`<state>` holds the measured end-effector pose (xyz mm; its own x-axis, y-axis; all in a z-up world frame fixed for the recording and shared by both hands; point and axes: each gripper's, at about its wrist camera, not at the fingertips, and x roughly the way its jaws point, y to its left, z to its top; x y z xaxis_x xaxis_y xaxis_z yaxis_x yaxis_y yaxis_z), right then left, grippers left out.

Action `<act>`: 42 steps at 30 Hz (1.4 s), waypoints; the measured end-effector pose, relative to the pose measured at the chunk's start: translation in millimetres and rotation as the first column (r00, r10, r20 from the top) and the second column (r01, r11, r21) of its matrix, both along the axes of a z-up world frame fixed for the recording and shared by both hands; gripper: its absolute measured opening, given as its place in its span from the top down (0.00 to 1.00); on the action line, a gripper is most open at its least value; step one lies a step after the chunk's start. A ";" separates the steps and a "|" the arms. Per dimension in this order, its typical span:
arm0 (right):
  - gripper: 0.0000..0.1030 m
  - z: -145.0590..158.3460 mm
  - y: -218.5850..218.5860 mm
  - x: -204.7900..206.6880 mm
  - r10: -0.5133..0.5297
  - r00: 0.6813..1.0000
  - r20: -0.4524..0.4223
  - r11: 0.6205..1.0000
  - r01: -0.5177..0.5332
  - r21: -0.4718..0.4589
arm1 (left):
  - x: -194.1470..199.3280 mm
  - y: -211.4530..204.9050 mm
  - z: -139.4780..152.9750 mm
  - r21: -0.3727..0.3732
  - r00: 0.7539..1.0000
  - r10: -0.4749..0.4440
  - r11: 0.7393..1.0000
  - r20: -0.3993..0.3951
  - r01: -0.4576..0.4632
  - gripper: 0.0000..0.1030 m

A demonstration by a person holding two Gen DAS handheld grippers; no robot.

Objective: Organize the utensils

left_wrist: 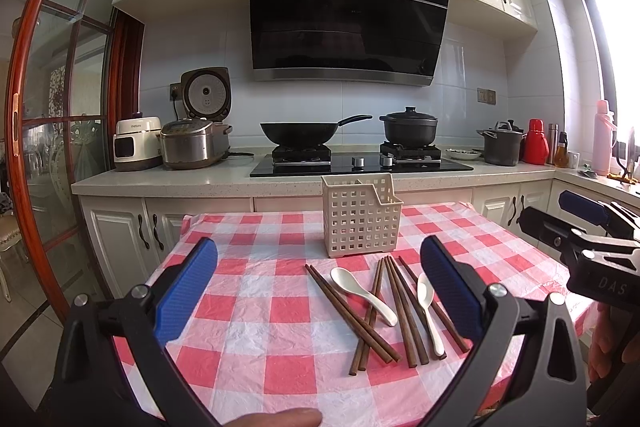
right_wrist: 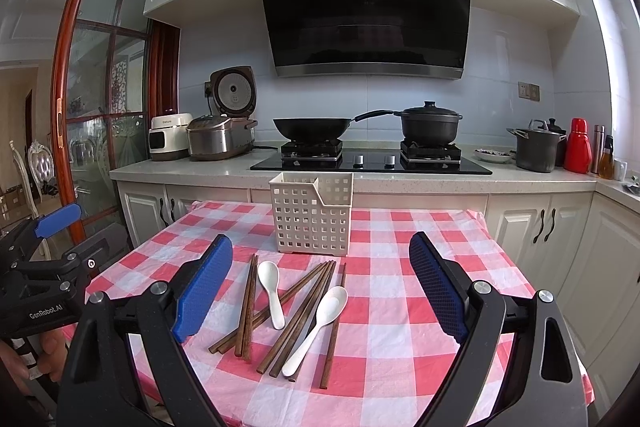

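Note:
A cream perforated utensil basket [left_wrist: 361,215] [right_wrist: 311,213] stands upright and empty at the far side of the red-and-white checked table [left_wrist: 256,311] [right_wrist: 400,311]. In front of it lie several brown wooden chopsticks [left_wrist: 400,311] [right_wrist: 298,311] in a loose crossed pile, with two white ceramic spoons: one [left_wrist: 362,294] [right_wrist: 271,293] nearer the left, one [left_wrist: 430,313] [right_wrist: 316,329] nearer the right. My left gripper [left_wrist: 320,291] is open and empty, held above the near table edge. My right gripper [right_wrist: 320,287] is open and empty, framing the pile. The right gripper also shows in the left wrist view [left_wrist: 588,227].
Behind the table runs a counter [left_wrist: 160,181] with two rice cookers, a hob with a wok [left_wrist: 308,133] and a black pot [left_wrist: 408,129], more pots and bottles at the right. A glass sliding door [left_wrist: 52,131] stands at the left.

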<state>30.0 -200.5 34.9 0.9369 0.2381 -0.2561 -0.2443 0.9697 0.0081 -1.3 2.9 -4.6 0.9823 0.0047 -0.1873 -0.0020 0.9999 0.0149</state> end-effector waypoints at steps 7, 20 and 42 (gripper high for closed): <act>0.18 -0.7 0.5 -0.2 -0.002 1.000 -0.001 1.000 0.002 0.000 | -0.3 -0.2 -0.1 0.000 1.000 0.000 1.000 -0.002 0.000 0.04; 0.18 -4.7 0.3 2.2 -0.001 1.000 -0.020 1.000 0.002 0.011 | -0.5 1.3 -4.5 -0.001 1.000 0.003 1.000 -0.010 -0.003 0.04; 0.18 -23.7 -8.3 31.6 -0.037 0.990 -0.139 0.999 0.039 0.007 | 32.6 3.7 -24.7 -0.023 0.984 -0.030 0.999 -0.173 0.027 0.05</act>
<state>61.6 -208.9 11.2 0.9007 0.2062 -0.3824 -0.2032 0.9779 0.0487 31.3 6.6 -29.4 0.9346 -0.0282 -0.3547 0.0272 0.9996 -0.0079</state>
